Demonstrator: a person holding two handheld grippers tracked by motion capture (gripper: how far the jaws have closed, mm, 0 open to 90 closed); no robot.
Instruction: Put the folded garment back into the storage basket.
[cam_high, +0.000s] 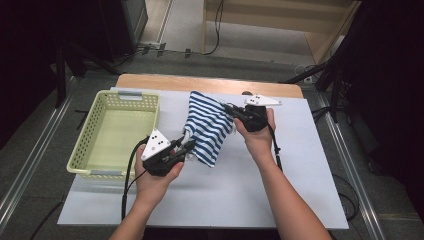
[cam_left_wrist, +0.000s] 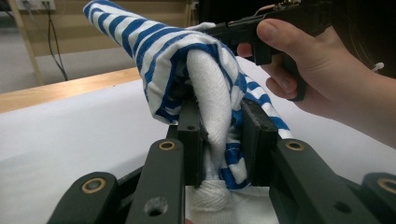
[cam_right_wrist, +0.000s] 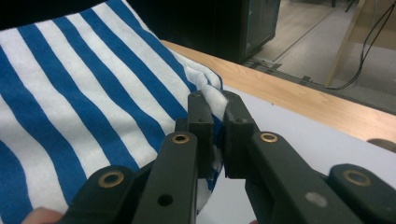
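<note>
L claw (cam_left_wrist: 219, 135) & R claw (cam_right_wrist: 215, 135) both clenched on striped cloth (cam_high: 207, 127), above table (cam_high: 300, 165).

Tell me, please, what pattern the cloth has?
The cloth has blue and white stripes, clearest in the right gripper view.

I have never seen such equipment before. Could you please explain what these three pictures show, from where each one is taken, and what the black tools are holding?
A person sits at a table covered in white and holds a hand tool with two black jaws in each hand. The high view looks down from above the person. The other two pictures come from small cameras mounted on the tools, looking along their jaws.

The left gripper pinches a bunched part of a blue and white striped cloth; the left gripper view shows this close up. The right gripper pinches an edge of the same cloth. The cloth hangs between them above the table. A pale green basket stands at the left.
</note>
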